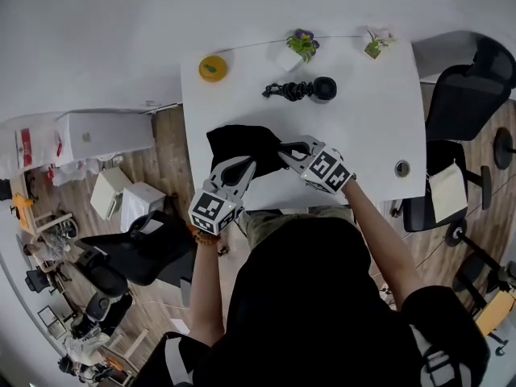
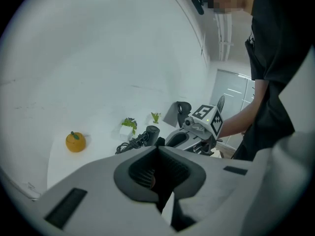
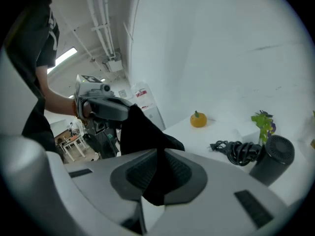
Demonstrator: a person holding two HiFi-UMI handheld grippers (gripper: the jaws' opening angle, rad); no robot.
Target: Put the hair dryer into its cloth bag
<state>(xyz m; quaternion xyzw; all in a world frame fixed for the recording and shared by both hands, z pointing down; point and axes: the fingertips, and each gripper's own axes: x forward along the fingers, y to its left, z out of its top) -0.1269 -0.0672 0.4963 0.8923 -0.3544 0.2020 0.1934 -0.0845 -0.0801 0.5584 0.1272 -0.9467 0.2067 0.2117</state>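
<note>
1. Head view: the bag (image 1: 242,145) is black and sits over the near edge of the white table (image 1: 371,127), left of its middle. The left gripper (image 1: 248,165) and right gripper (image 1: 284,149) each pinch an edge of it. The dryer (image 1: 321,89) lies near the far edge, its coiled cord (image 1: 286,91) towards the left, with bare table between it and the bag. An orange (image 1: 213,68) sits at the far left corner and two plants (image 1: 300,47) stand along the far edge. A black chair (image 1: 466,95) stands past the right edge.

2. Left gripper view: the fingers (image 2: 98,181) are pressed together on a fold of the bag (image 2: 160,183). Just beyond them the right gripper (image 2: 172,140) partly covers the dryer (image 2: 150,131).

3. Right gripper view: the fingers (image 3: 206,191) are clamped on the bag (image 3: 142,132), which stretches up to the left gripper (image 3: 110,109). The dryer (image 3: 273,159) lies to the right, the orange (image 3: 198,119) behind it.
</note>
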